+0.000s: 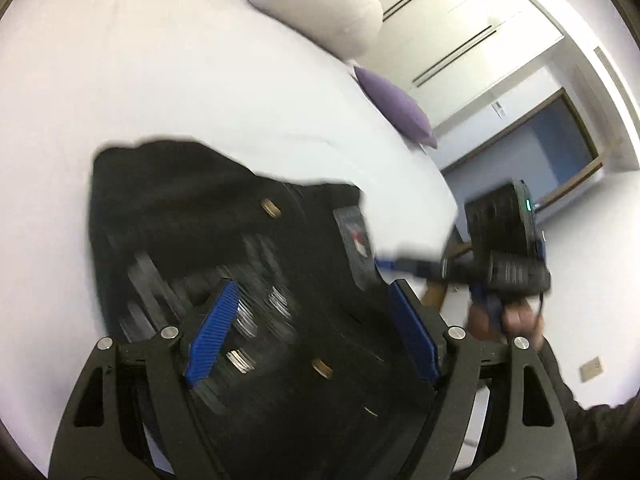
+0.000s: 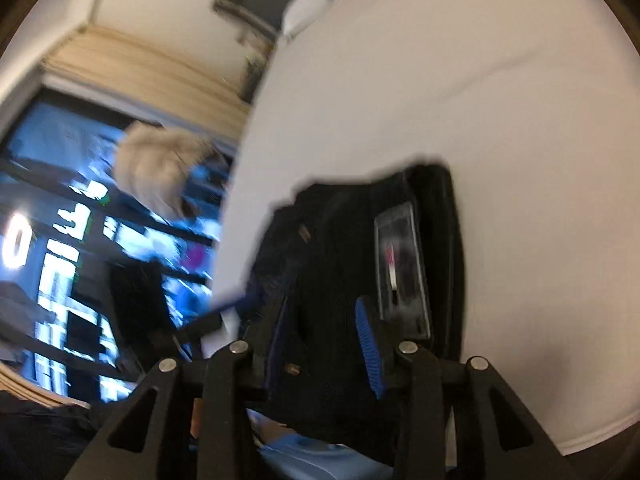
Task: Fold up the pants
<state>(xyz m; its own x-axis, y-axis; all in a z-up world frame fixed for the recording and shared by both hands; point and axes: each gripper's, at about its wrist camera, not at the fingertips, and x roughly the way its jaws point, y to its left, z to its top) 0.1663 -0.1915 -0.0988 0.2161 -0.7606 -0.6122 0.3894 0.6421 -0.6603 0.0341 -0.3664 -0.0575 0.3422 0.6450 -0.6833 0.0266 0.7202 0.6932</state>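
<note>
Black pants with tan buttons and a grey label lie bunched on a white bed. My left gripper hangs over the pants with its blue pads wide apart; nothing is pinched between them. My right gripper has its blue pads around a thick bunch of the black pants by the grey label. In the left wrist view the right gripper's body sits at the bed's right edge. Both views are blurred.
A white bolster pillow and a purple cushion lie at the bed's far side. White wardrobe doors stand beyond. A dark window and beige curtain show left of the bed in the right wrist view.
</note>
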